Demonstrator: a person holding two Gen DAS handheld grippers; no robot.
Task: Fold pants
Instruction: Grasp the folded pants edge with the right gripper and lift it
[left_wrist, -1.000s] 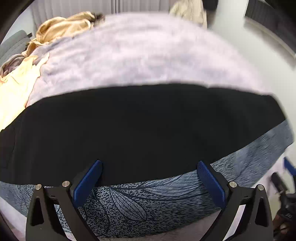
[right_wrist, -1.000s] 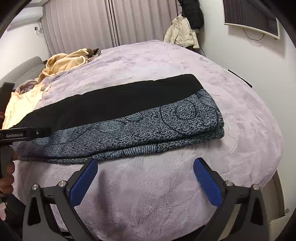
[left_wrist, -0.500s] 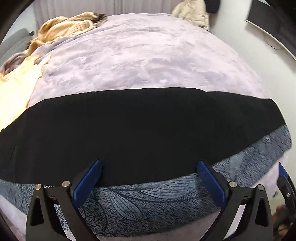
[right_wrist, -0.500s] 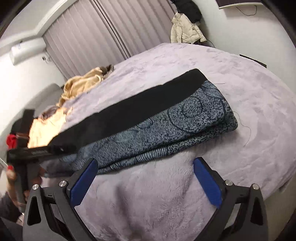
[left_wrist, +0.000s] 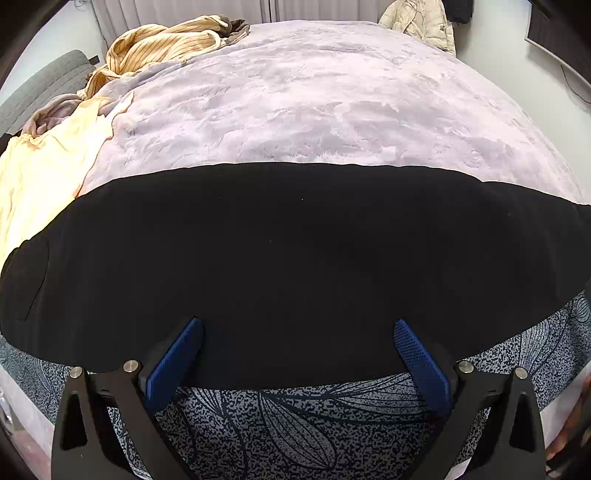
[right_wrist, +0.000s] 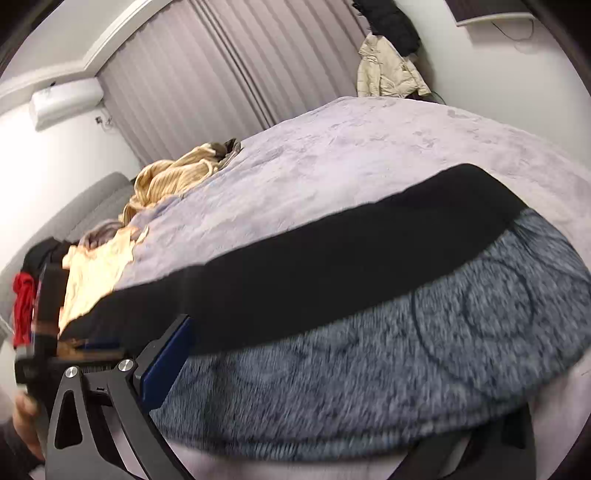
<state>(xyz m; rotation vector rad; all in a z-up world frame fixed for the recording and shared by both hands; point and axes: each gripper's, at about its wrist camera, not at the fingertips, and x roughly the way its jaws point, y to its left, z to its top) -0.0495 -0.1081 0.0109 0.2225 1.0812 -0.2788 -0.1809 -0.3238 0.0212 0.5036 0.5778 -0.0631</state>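
a: item under inspection?

b: black pants (left_wrist: 295, 258), laid flat in a long strip across the near side of the lavender bedspread (left_wrist: 332, 110). their near edge lies over a folded grey patterned blanket (left_wrist: 295, 424); the far edge lies on the spread.

a: left gripper (left_wrist: 295, 354)?

b: spread wide, holding nothing, blue pads over the near hem of the pants about mid-length.

a: right gripper (right_wrist: 332, 369)?

b: only one finger (right_wrist: 166, 365) shows clearly, low against the blanket's front. the other is hidden behind blurred blanket. cannot tell whether it stands open or closed. nothing visibly held.

a: handling assessment?

b: judged soft, light and limp. matte knit, no stiffness, not slippery against plush. it will sag between two holds and may drag on the blanket's nap. nothing fragile.

a: recommended hold?

b: pinch the near hem through all layers, one gripper toward each end, taking only black cloth. risk: the blanket lies directly under that edge, so a deep bite could catch it too.

a: other items?

b: yellow striped garment (left_wrist: 162, 48) and cream cloth (left_wrist: 44, 177), well apart on the left. a pale jacket (right_wrist: 388, 70) hangs by the far wall.
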